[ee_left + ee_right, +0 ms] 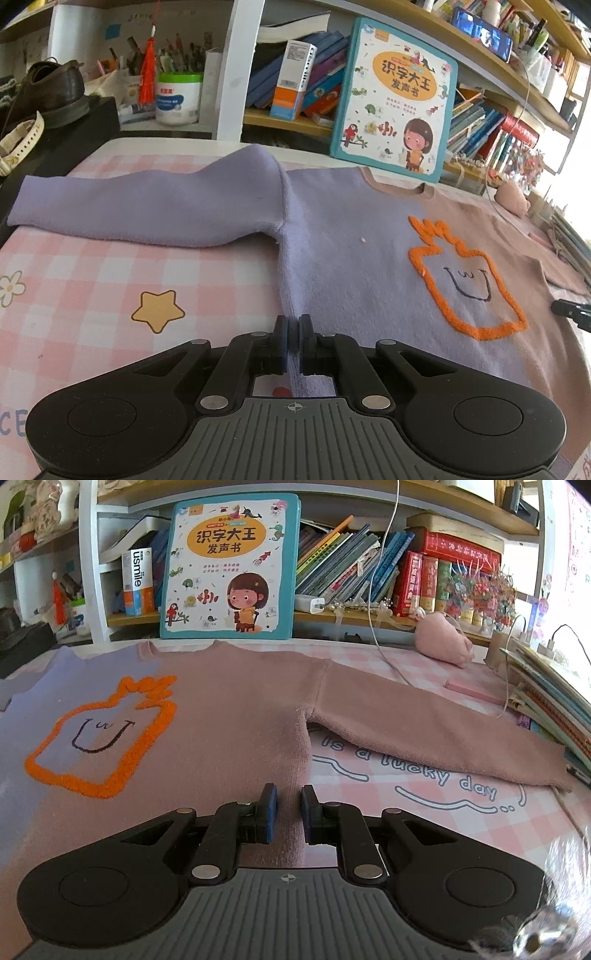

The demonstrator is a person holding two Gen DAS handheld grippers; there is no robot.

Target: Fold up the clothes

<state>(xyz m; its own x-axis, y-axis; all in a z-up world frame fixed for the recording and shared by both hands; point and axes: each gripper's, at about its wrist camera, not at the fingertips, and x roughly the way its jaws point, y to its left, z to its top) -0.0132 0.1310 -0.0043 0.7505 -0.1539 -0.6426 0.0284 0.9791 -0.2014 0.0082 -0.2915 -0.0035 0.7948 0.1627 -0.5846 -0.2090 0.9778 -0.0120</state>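
Note:
A two-tone sweater lies flat and face up on the pink checked cloth, lilac on its left half and dusty pink on its right half, with an orange outline figure on the chest. Both sleeves are spread out sideways. My left gripper is shut on the sweater's lilac side edge near the hem, and the fabric runs up between its blue pads. My right gripper stands open over the pink side edge near the hem, with the cloth lying flat in the gap between its fingers.
A teal children's book leans on the shelf behind the collar. A pink plush, a white cable and a book stack sit beyond the right sleeve. A dark shoe sits on a black box at the far left.

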